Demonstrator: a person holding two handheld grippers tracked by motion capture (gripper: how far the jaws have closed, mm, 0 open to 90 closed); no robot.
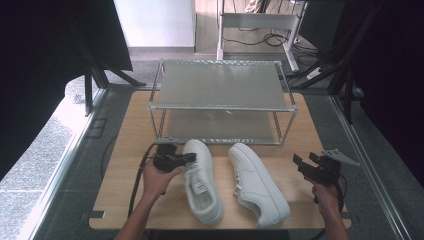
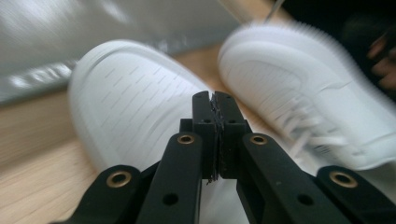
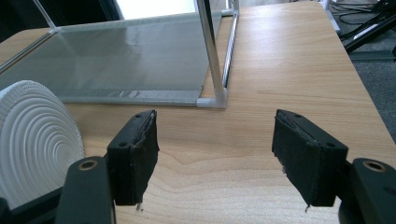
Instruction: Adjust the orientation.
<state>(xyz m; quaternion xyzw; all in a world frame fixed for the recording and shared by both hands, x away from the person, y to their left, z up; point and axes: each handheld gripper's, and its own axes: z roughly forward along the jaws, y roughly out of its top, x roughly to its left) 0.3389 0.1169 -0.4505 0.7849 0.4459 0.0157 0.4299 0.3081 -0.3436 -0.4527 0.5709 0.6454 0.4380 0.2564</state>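
Note:
Two white sneakers lie on the wooden table with their toes toward the rack: the left sneaker [image 1: 202,182] [image 2: 126,93] and the right sneaker [image 1: 259,185] [image 2: 299,88]. My left gripper [image 1: 191,158] [image 2: 215,100] is shut with nothing between its jaws, its tips at the left sneaker's toe. My right gripper [image 1: 305,161] [image 3: 215,140] stands open over bare table to the right of the right sneaker. That sneaker's ribbed white sole [image 3: 32,140] shows at the left edge of the right gripper view.
A two-tier metal shoe rack [image 1: 220,107] [image 3: 212,100] with grey mesh shelves stands at the back of the table [image 1: 125,165], just beyond the toes. Its corner post rises ahead of the right gripper. Cables trail off the table's front edge.

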